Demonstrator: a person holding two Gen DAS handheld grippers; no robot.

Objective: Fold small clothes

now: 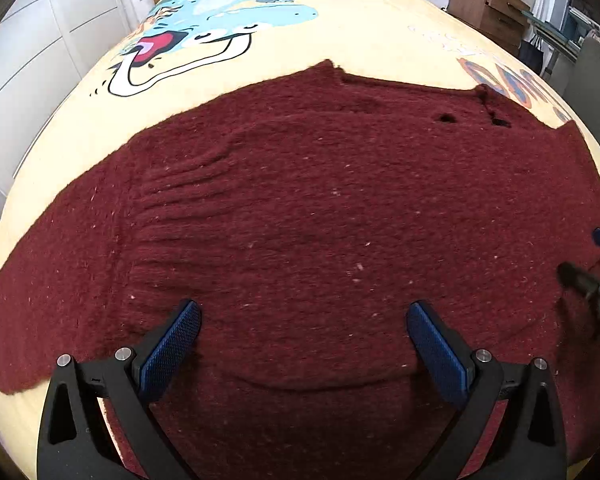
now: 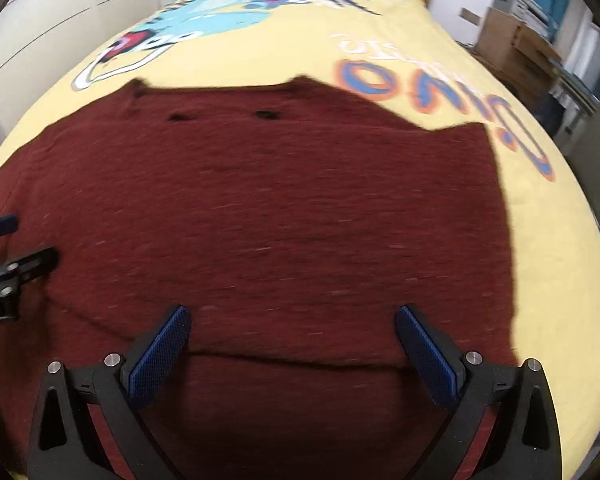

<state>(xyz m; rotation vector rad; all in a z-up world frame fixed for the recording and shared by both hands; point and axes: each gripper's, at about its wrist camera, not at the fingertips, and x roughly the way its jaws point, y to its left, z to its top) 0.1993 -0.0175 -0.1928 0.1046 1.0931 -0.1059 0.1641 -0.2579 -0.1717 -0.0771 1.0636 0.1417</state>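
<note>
In the left wrist view, the sweater (image 1: 300,208) lies spread flat over the yellow bedspread (image 1: 360,20), one sleeve reaching to the lower left of the frame, and the left gripper (image 1: 303,344) stands wide and empty above a fold edge at lower centre, probably just freed from the cloth it laid there. In the right wrist view the sweater fills the middle of the frame, its right edge straight against the bedspread, and the right gripper (image 2: 292,346) hangs equally wide with nothing between its pads, so the fold looks set down flat.
</note>
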